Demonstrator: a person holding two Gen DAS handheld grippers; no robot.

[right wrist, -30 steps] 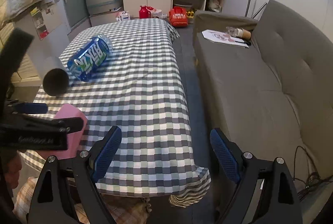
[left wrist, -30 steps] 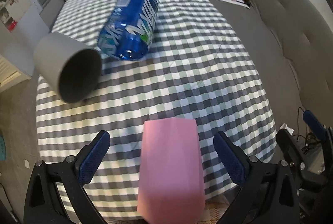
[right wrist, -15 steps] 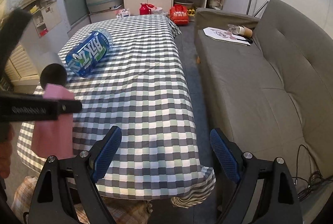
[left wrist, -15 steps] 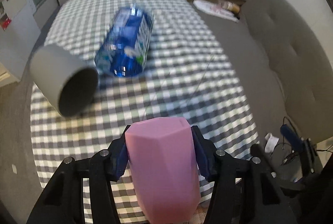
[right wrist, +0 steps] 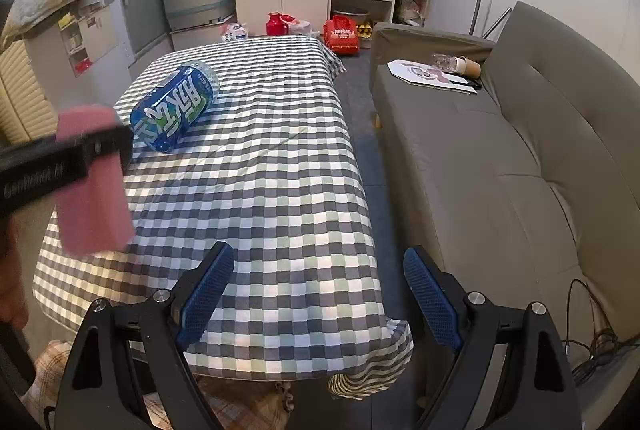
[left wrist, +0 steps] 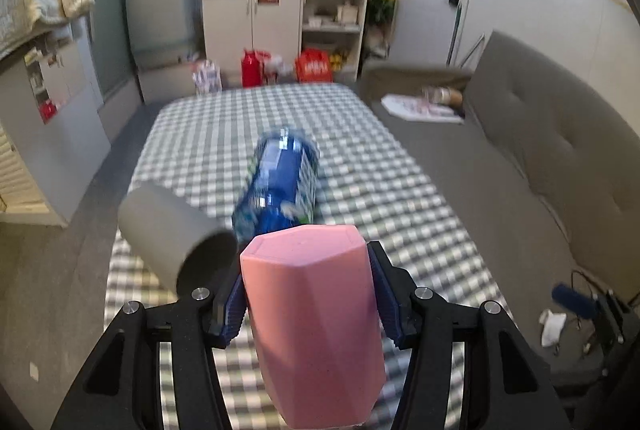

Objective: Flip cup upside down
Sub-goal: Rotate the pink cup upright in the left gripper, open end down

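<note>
While the left gripper (left wrist: 308, 294) clamps the pink cup (left wrist: 314, 318) above the near end of the table (left wrist: 400, 198), a grey tube (left wrist: 168, 234) (lying on its side) and a blue bottle (left wrist: 282, 182) lie just beyond; the right gripper (right wrist: 318, 294) hangs wide open over the table edge, beside the sofa (right wrist: 500, 170)

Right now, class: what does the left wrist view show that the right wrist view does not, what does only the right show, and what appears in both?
Only the left view shows the grey tube lying on its side and the left gripper shut on the cup.

Only the right view shows the open right gripper, holding nothing, and the near hanging edge of the tablecloth.

Both show the pink cup, the blue bottle on its side, the checked cloth and the grey sofa.
</note>
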